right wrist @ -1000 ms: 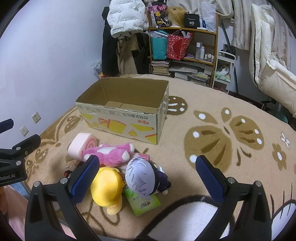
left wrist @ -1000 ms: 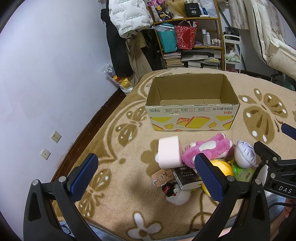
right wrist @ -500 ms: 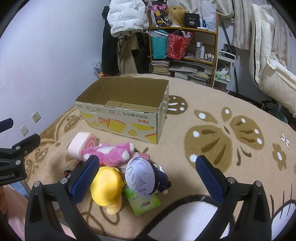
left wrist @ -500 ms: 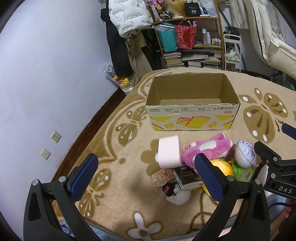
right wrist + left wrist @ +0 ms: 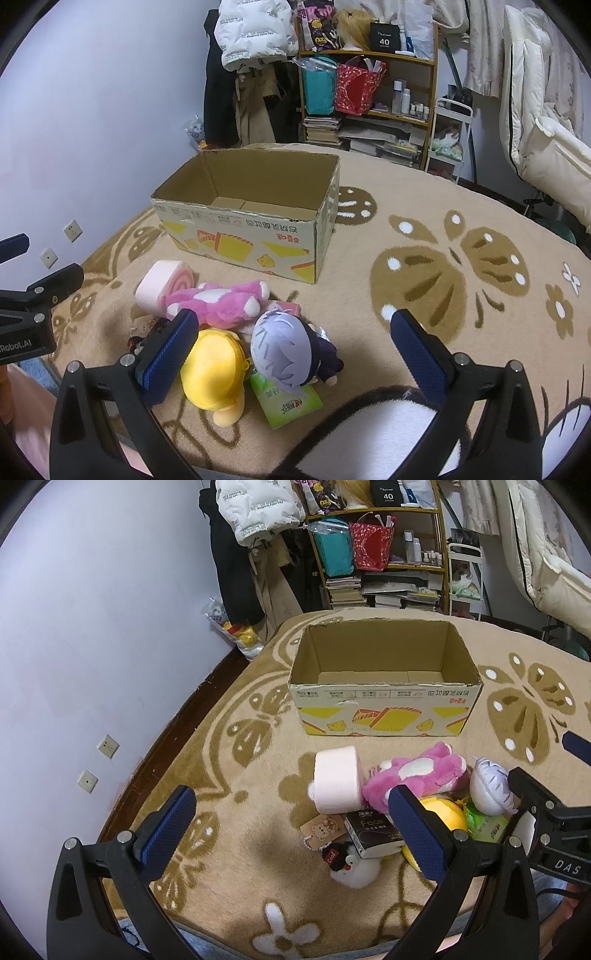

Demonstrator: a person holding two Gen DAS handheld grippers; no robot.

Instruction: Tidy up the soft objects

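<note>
An empty cardboard box (image 5: 384,701) (image 5: 243,243) stands open on the beige carpet. In front of it lies a pile: a pink roll cushion (image 5: 337,780) (image 5: 162,286), a pink plush (image 5: 413,775) (image 5: 218,301), a yellow plush (image 5: 212,376) (image 5: 443,812), a purple-haired doll (image 5: 284,343) (image 5: 489,784), a black tissue pack (image 5: 371,832), a green packet (image 5: 286,400) and a small white plush (image 5: 354,867). My left gripper (image 5: 295,830) hovers open above the carpet, near the pile's left side. My right gripper (image 5: 295,350) is open above the doll, holding nothing.
A cluttered shelf (image 5: 369,92) with bags and books stands behind the box, with coats (image 5: 236,554) hanging to its left. The lilac wall (image 5: 92,627) runs along the left. A white padded chair (image 5: 546,129) is at the right. A black-and-white rug patch (image 5: 369,435) lies under the right gripper.
</note>
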